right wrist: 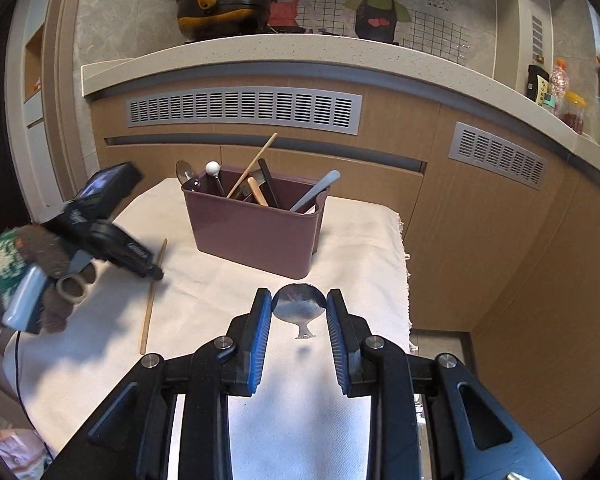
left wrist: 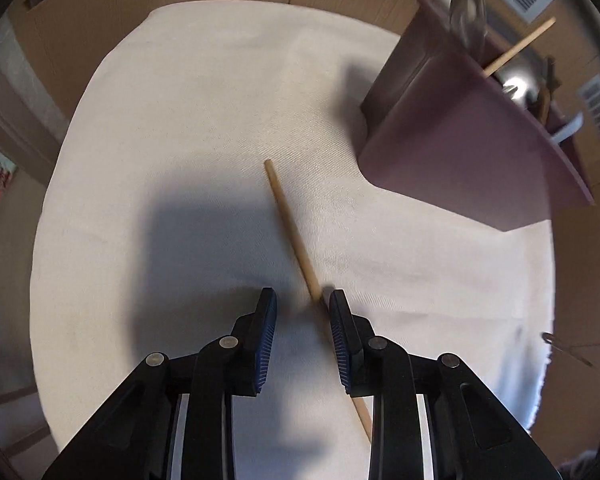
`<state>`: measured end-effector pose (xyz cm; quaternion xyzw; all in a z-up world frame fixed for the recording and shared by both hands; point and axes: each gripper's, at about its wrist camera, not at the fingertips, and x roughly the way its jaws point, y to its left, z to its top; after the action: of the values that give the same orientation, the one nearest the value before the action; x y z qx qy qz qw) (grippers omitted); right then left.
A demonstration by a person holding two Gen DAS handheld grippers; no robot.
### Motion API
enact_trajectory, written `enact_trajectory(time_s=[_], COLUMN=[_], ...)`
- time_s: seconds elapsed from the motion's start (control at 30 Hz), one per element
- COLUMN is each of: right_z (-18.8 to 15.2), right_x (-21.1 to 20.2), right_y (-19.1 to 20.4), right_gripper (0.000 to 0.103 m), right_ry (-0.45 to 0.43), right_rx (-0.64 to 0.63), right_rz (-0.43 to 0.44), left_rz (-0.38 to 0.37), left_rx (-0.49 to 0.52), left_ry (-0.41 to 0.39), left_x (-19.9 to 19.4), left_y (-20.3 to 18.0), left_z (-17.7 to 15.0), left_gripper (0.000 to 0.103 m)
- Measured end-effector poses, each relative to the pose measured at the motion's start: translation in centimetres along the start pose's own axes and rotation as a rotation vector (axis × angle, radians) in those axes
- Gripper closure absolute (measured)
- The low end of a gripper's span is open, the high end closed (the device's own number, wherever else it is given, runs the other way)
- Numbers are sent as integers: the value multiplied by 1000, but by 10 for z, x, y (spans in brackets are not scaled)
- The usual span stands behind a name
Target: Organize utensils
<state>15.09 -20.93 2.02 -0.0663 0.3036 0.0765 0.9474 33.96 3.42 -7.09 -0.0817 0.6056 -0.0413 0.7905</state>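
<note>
My left tongs [left wrist: 302, 300] pointed steeply down at the white cloth [left wrist: 204, 128], their blue pads partly apart. A wooden chopstick [left wrist: 288, 224] lay flat on the cloth and ran slantwise up through the gap, close against the right-hand pad; I could not tell whether that pad touched it, and the left-hand pad stood clear of it, so nothing was clamped. From the right wrist view I saw the same chopstick [right wrist: 153, 296] lying on the cloth with the tips of the left tongs [right wrist: 156, 272] down at its middle, held by a hand in a brown knitted glove [right wrist: 28, 276].

My right tongs [right wrist: 299, 300] were held above the cloth, and between their pads sat the round bowl of a metal spoon [right wrist: 299, 307], facing the camera, its stub of handle hanging below. Both pads pressed against the bowl's edges, so they were clamped on the spoon.

Ahead of the right tongs, beyond the spoon, stood the purple utensil caddy [right wrist: 256, 236] on the cloth, already bristling with a second chopstick [right wrist: 252, 166], spoons and other handles. From the left tongs the caddy [left wrist: 452, 136] was up and to the right, well apart from the lying chopstick. Behind it ran wood-fronted cabinets with grey vent grilles [right wrist: 244, 110] under a pale countertop [right wrist: 284, 50].
</note>
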Motion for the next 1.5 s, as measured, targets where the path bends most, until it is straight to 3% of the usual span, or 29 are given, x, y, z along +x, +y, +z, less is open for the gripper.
enact_trajectory(time_s=[0.1,0.17,0.2,0.37,0.47,0.53,0.6,0.67,0.73,0.8,0.97,1.1,1.23,1.37,1.5], right_z=[0,1,1,2,5,10,13,15,15,13,10,8,8,9,12], right_x=[2,3,2,-3,-10,-14,-17,-17,-15,-13,-9,-6,-3,-4,-6], right_y=[-1,-2,-2,-5,-5,-4,-3,-3,-3,-2,0,-1,-1,-3,-4], right_gripper=[77,77,77,77,77,77,77,77,77,77,77,77,77,77,77], right_ry=[0,-5,-10,-27,-44,-49,-52,-42,-30,-21,-10,-2,-2,-4,-6], right_rx=[6,14,19,28,33,28,14,8,9,10,9,7,17,21,27], right_rz=[-3,-6,-5,17,26,34,18,12,10,6,19,17,22,29,35], left_rz=[67,149,153,62,-30,-51,-67,-71,-72,-47,47,117,153,63,-22], left_rx=[78,155,179,200,153,155,152,158,147,140,154,212,296,218,185], left_ry=[-2,-51,-63,-192,-301,-402,-438,-395,-291,-167,-11,-49,-105,-211,-363], left_x=[6,8,8,-14,-42,-65,-76,-75,-59,-32,8,13,13,-4,-47], left_y=[-21,-37,-42,-36,-23,-21,-21,-20,-17,-14,-24,-39,-50,-37,-29], left_z=[7,3,-1,-39,-68,-87,-91,-88,-76,-58,-30,-19,-29,-49,-73], left_gripper=[78,85,91,96,96,96,96,96,94,94,88,88,95,97,97])
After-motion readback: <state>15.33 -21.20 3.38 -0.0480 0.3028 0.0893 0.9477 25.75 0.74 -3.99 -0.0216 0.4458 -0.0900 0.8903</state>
